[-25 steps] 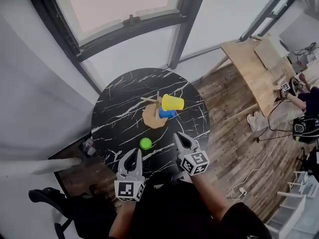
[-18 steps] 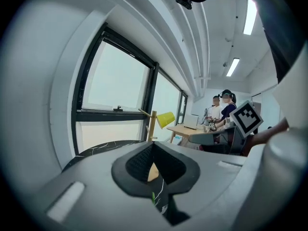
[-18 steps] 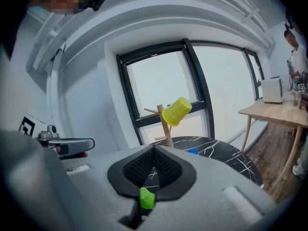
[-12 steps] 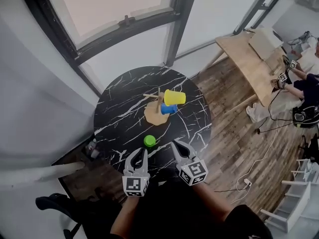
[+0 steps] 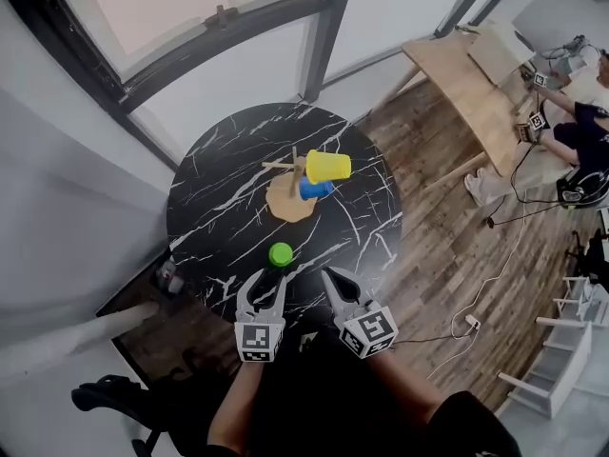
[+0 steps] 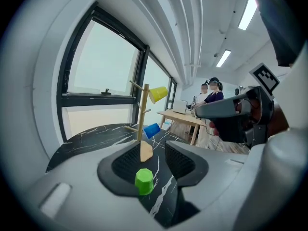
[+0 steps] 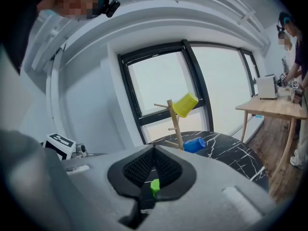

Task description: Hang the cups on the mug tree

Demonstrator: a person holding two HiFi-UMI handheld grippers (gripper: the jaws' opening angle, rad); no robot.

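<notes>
A wooden mug tree (image 5: 291,177) stands mid-table on its round base. A yellow cup (image 5: 327,167) hangs on an upper peg and a blue cup (image 5: 315,188) on a lower one. A green cup (image 5: 280,253) stands upside down on the black marble table (image 5: 219,208), near the front edge. My left gripper (image 5: 266,280) is just behind it; its jaws are opening, and the green cup (image 6: 144,181) lies ahead of the gap, untouched. My right gripper (image 5: 329,275) is shut and empty beside it. The right gripper view looks past its closed jaws (image 7: 154,154) at the mug tree (image 7: 174,121).
A large window and white wall stand behind the table. To the right a wooden table (image 5: 466,84) has people working at it, above plank flooring with a cable. A dark chair (image 5: 114,403) is at lower left, a white rack (image 5: 561,374) at lower right.
The left gripper's jaws have opened from shut. Both grippers sit a little closer to the green cup, and the head view has shifted slightly.
</notes>
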